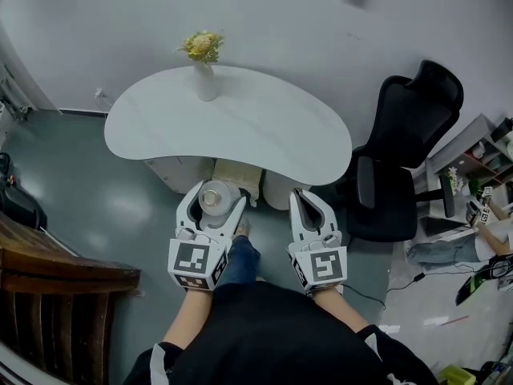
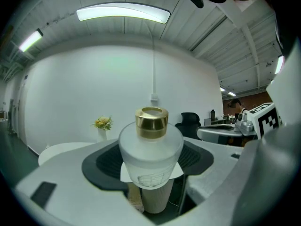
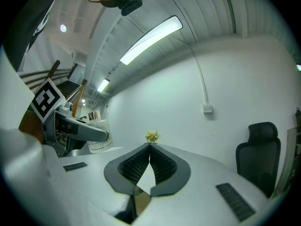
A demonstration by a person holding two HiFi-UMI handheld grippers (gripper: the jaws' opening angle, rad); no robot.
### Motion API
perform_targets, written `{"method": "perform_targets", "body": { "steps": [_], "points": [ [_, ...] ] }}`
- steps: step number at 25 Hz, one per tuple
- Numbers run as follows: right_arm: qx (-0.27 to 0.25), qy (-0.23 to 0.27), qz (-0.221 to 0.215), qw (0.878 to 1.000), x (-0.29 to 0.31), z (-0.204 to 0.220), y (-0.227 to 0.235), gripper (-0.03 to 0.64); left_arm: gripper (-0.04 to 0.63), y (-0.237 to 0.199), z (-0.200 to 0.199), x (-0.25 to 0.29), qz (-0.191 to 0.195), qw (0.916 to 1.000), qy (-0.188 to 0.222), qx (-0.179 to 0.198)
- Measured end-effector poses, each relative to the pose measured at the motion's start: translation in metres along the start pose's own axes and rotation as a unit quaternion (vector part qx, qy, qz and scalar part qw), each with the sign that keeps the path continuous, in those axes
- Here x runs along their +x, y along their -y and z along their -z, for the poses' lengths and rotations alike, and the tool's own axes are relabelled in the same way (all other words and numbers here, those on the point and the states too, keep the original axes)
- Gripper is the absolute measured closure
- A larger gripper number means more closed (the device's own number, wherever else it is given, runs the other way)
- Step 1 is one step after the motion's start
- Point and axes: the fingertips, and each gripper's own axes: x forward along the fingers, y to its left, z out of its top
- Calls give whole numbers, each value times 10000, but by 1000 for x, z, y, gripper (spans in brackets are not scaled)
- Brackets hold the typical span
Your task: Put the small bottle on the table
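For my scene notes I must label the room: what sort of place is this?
Probably an office or workroom: it has a black mesh swivel office chair, a white kidney-shaped table and long fluorescent ceiling lights.

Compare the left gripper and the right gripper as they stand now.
The left gripper holds the small bottle, the right gripper holds nothing. The left gripper's jaws stand wide, the right gripper's meet at the tips. Both carry marker cubes and face the white table.
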Motion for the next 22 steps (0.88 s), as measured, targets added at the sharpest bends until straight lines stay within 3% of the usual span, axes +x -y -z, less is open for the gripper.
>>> {"method": "perform_targets", "body": {
  "steps": [18, 22],
  "points": [
    [-58, 52, 275, 9996, 154, 25, 50, 594, 261, -77, 0, 148, 530, 9981, -77, 310],
    [-116, -271, 325, 9990, 187, 33, 58, 594, 261, -93, -2, 179, 738, 9966, -85, 344]
  ]
}}
